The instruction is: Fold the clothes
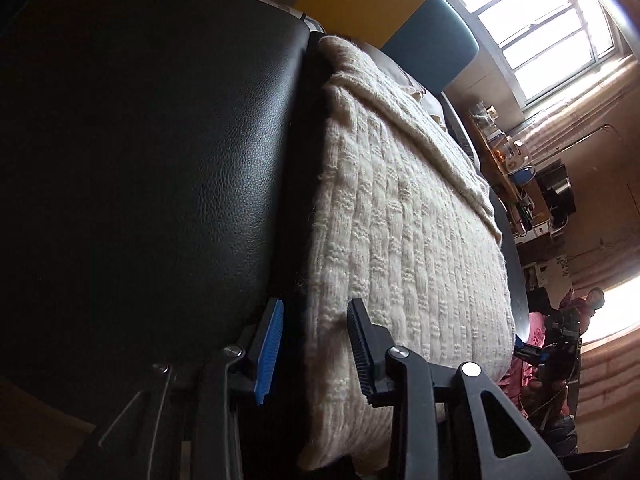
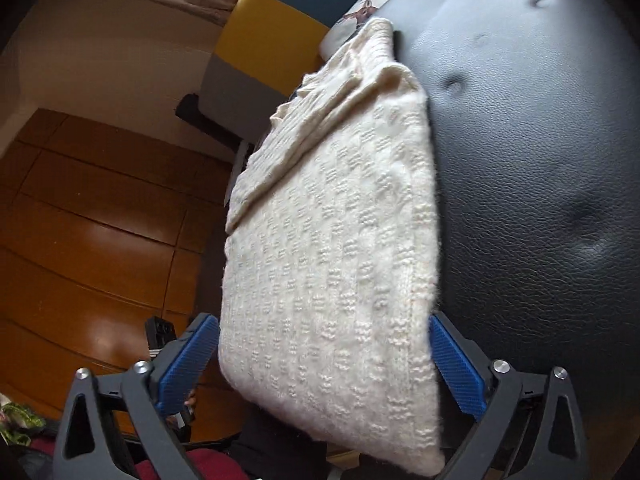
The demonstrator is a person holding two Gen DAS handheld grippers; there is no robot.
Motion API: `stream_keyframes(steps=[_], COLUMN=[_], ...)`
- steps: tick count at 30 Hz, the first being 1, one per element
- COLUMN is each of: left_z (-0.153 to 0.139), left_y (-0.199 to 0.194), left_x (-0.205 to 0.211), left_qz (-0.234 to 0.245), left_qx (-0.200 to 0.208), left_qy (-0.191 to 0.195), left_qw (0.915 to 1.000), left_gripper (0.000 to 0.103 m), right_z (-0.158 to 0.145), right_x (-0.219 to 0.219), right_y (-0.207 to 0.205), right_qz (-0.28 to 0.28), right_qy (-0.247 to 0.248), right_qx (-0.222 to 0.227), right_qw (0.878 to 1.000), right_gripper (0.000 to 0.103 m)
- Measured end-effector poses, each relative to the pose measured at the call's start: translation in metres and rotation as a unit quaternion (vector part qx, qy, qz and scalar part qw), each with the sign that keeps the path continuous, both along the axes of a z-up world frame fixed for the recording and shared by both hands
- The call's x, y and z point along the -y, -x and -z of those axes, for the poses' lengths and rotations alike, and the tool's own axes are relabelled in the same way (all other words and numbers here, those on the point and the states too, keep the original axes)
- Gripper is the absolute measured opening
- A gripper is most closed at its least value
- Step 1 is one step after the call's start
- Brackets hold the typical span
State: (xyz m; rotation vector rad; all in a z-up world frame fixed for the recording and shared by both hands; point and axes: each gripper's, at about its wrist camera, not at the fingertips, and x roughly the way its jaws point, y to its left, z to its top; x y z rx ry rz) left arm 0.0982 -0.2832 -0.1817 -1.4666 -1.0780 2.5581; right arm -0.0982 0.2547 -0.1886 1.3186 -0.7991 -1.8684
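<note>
A cream knitted sweater (image 1: 400,220) lies folded into a long rectangle on a black leather cushion (image 1: 140,160). My left gripper (image 1: 316,350) straddles the near left edge of the sweater. Its black pad rests on the knit, while a dark gap separates its blue pad from the fold, so it is open. In the right wrist view the sweater (image 2: 328,240) fills the space between the wide-spread blue pads of my right gripper (image 2: 322,364), on the cushion (image 2: 540,160). The knit shows no squeezing there. A loose fold lies across the sweater's far end.
A yellow and teal panel (image 2: 276,48) stands beyond the sweater's far end. Wooden floor (image 2: 80,240) lies to the left, with a dark plug strip (image 2: 160,332) near my right gripper. A bright window (image 1: 540,28), a cluttered desk (image 1: 512,160) and a seated person (image 1: 580,308) are at the far right.
</note>
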Motion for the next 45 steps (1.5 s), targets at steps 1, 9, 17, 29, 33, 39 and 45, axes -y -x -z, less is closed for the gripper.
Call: stream_keyframes(steps=[1, 9, 17, 29, 33, 39, 45], left_z=[0.0, -0.006, -0.007, -0.014, -0.014, -0.012, -0.007], left_y=[-0.002, -0.01, -0.013, 0.004, 0.006, 0.0, 0.008], left_x=[0.0, -0.015, -0.024, -0.05, -0.054, -0.048, -0.04], left_qz=[-0.001, 0.039, 0.057, 0.045, 0.064, 0.074, 0.065], left_qx=[-0.002, -0.026, -0.052, -0.021, -0.024, -0.024, -0.013], left_qy=[0.002, 0.048, 0.034, 0.096, 0.084, 0.077, 0.037], left_qw=[1.0, 0.9977, 0.9965, 0.9941, 0.9941, 0.994, 0.9971], left_gripper=[0.033, 0.033, 0.033, 0.008, 0.008, 0.008, 0.011], right_z=[-0.001, -0.006, -0.005, 0.013, 0.01, 0.022, 0.004], right_x=[0.001, 0.012, 0.008, -0.011, -0.008, -0.016, 0.012], right_y=[-0.002, -0.024, -0.026, -0.029, -0.029, -0.033, -0.049], right_qz=[0.006, 0.008, -0.022, 0.015, 0.004, 0.003, -0.028], right_qy=[-0.006, -0.039, -0.037, -0.08, -0.081, -0.014, -0.062], right_qx=[-0.006, -0.077, -0.078, -0.044, -0.048, -0.031, -0.106], right_qw=[1.0, 0.996, 0.996, 0.996, 0.996, 0.999, 0.992], right_gripper=[0.103, 0.103, 0.103, 0.011, 0.011, 0.018, 0.076])
